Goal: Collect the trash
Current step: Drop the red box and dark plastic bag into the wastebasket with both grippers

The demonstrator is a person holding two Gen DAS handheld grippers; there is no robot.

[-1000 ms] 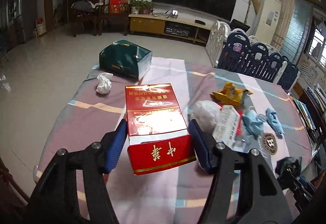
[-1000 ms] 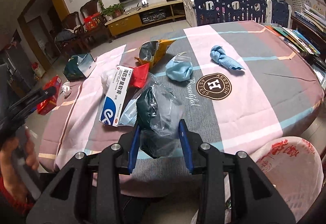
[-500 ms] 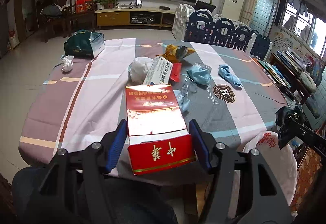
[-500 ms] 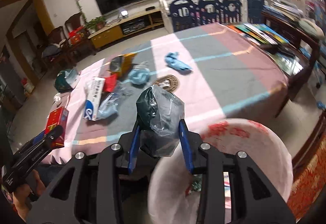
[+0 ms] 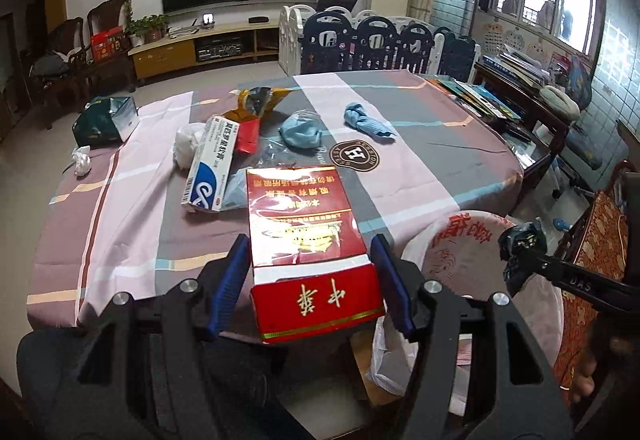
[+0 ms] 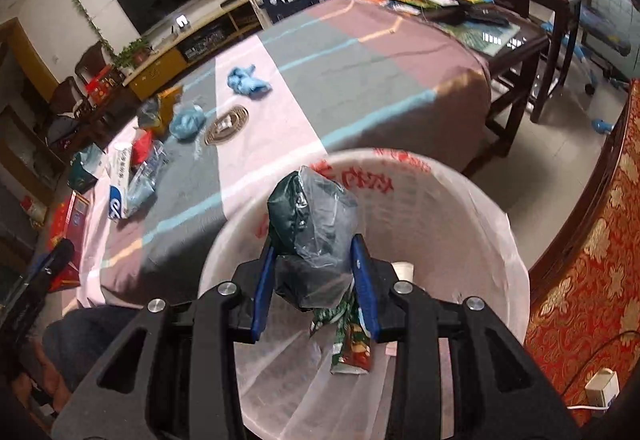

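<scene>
My left gripper [image 5: 308,288] is shut on a red cigarette carton [image 5: 308,240], held above the table's near edge. My right gripper [image 6: 314,284] is shut on a crumpled dark plastic bag [image 6: 312,216], held over the open mouth of a white-lined trash bin [image 6: 472,224]. The bin holds a green and red wrapper [image 6: 348,344]. In the left wrist view the bin [image 5: 472,248] stands right of the carton, with the right gripper and its bag [image 5: 520,252] above it.
On the patchwork-clothed table [image 5: 420,176] lie a white and blue box [image 5: 210,164], white tissue [image 5: 186,144], a blue mask [image 5: 300,132], a blue cloth [image 5: 368,120], a yellow snack bag [image 5: 256,100] and a green box [image 5: 104,118]. A red patterned chair [image 6: 592,240] stands right of the bin.
Both grippers swung right, away from the table. The right gripper carried the dark bag from beside the bin to directly over its mouth. The left gripper still holds the carton.
</scene>
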